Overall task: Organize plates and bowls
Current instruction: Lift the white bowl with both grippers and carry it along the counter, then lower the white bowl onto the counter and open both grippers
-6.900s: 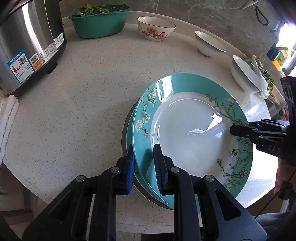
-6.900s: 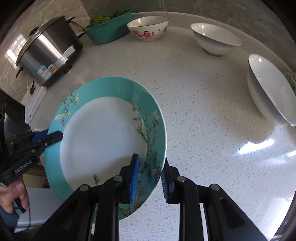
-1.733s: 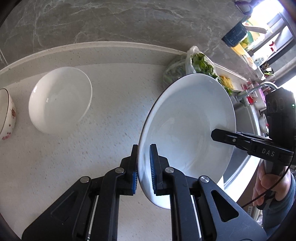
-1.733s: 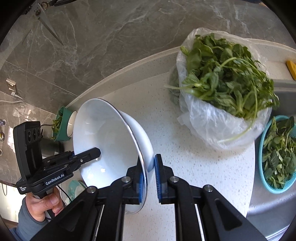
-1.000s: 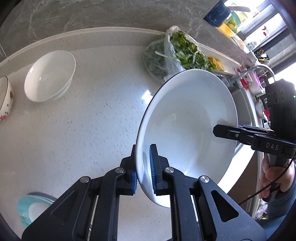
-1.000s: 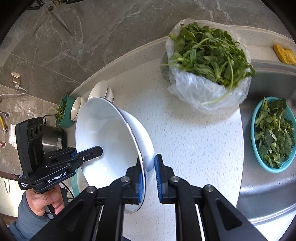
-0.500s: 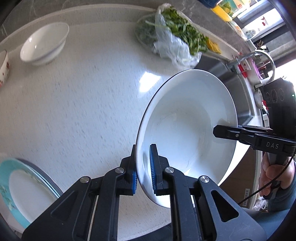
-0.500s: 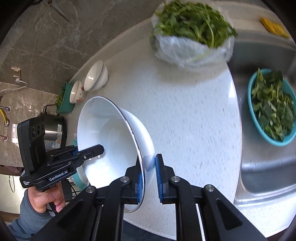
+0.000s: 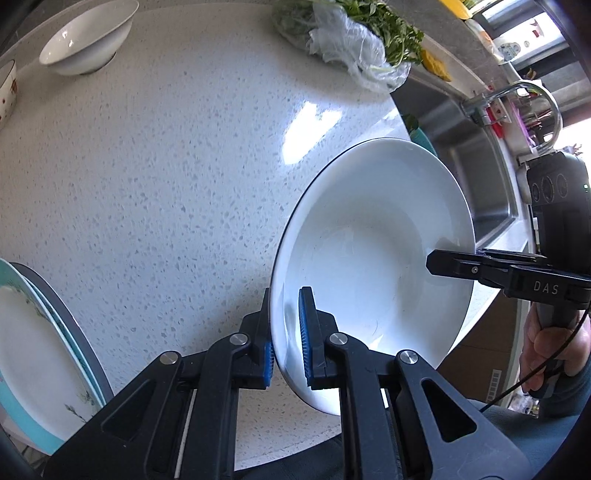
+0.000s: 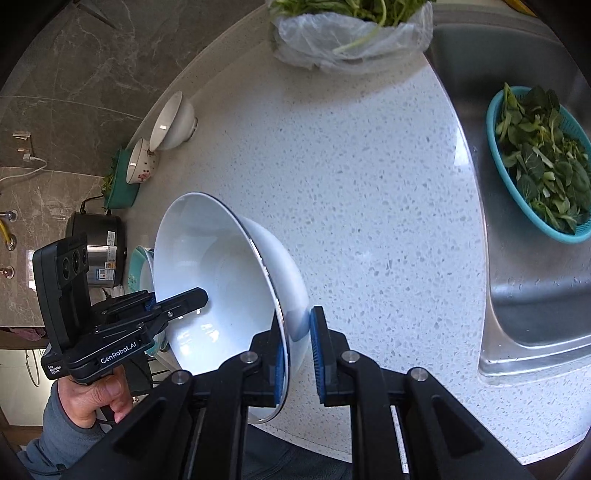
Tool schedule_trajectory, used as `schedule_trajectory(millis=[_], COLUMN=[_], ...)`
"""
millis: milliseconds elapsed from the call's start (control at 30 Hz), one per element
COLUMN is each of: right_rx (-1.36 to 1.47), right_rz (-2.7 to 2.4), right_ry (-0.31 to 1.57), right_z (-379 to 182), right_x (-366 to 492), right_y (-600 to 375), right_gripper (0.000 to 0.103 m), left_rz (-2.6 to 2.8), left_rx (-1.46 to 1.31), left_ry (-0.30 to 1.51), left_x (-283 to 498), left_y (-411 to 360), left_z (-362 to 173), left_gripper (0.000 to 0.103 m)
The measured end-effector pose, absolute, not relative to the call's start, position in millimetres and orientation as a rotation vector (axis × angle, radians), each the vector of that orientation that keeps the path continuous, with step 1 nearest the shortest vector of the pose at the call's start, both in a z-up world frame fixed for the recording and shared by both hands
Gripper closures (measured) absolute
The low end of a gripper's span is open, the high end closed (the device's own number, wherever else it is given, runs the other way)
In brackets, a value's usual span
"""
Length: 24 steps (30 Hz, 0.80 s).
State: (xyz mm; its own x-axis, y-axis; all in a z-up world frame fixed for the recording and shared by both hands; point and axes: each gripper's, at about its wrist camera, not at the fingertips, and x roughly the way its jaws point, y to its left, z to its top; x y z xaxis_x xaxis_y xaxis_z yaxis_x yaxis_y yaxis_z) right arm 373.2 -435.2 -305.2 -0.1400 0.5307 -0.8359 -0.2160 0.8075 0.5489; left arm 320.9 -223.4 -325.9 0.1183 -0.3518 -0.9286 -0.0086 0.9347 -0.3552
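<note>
Carried lower, glossy white bowl (image 9: 373, 266) nears stacked teal plates (image 9: 40, 354).

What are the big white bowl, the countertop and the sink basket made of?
Big white bowl: likely glazed ceramic; glossy, sharp highlights, thin dark rim line.
Countertop: looks like polished quartz or engineered stone; white with grey speckles, window glare.
Sink basket: probably moulded plastic; teal, slotted wall, holding greens.

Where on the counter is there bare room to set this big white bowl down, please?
The widest bare stretch of counter lies between the small white bowl, the bag of greens and the sink. It is crowded at the left, by the stacked teal plates, and along the back wall.
</note>
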Motion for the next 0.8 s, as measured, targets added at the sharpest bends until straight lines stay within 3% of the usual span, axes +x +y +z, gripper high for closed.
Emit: schedule_trajectory(millis=[667, 800], right_rx=[0.278, 0.286], right_rz=[0.667, 0.686], right_ry=[1.600, 1.601], right_z=[-338, -338], right_x=[380, 382], right_y=[-428, -426], right_gripper=[0.088, 0.083], left_rz=[-0.203, -0.201], left_rx=[-0.306, -0.327], left_ry=[1.421, 1.410], left_x=[330, 330], left_y=[-219, -216], left_z=[-357, -358], left_gripper=[0.094, 0.086])
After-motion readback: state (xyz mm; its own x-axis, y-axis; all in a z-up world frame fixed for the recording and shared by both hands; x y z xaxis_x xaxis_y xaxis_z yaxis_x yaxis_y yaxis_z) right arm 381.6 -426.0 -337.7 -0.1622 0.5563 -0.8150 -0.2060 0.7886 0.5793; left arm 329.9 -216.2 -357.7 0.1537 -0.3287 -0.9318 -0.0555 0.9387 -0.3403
